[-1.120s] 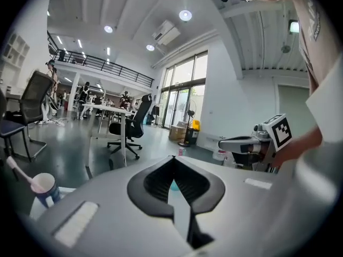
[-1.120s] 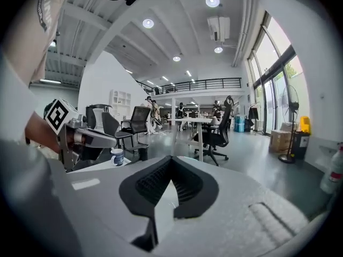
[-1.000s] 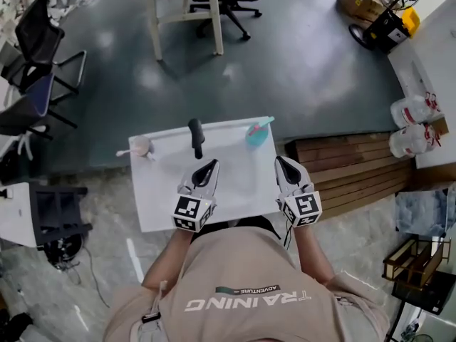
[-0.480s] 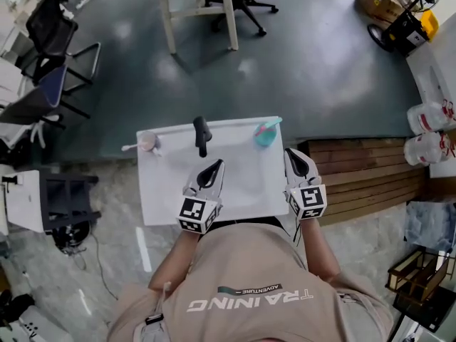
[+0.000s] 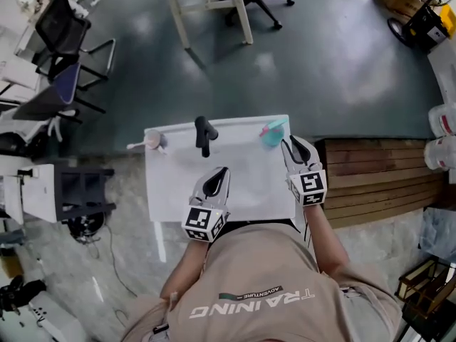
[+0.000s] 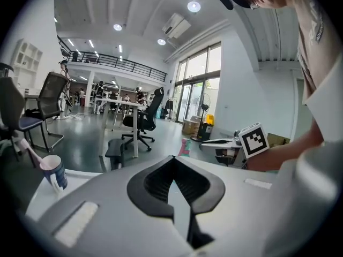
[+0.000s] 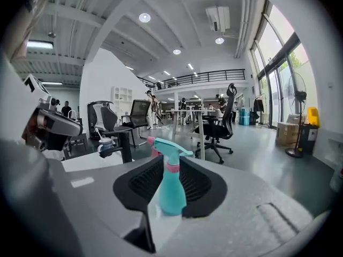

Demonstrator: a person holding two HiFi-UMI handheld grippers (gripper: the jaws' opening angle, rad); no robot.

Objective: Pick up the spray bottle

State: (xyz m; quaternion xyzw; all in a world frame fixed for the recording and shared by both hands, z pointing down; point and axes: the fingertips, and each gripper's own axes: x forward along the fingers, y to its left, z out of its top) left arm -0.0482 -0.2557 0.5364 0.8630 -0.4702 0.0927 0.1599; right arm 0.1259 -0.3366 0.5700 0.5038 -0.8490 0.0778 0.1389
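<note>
Spray bottle, teal with a pink collar, stands upright at the far right corner of the white surface. Right gripper is just beside it; its 2 jaws have just been opening and stand apart, bottle between them, pads not pressing on it. Left gripper is over the near middle of the surface, jaws together, nothing held.
</note>
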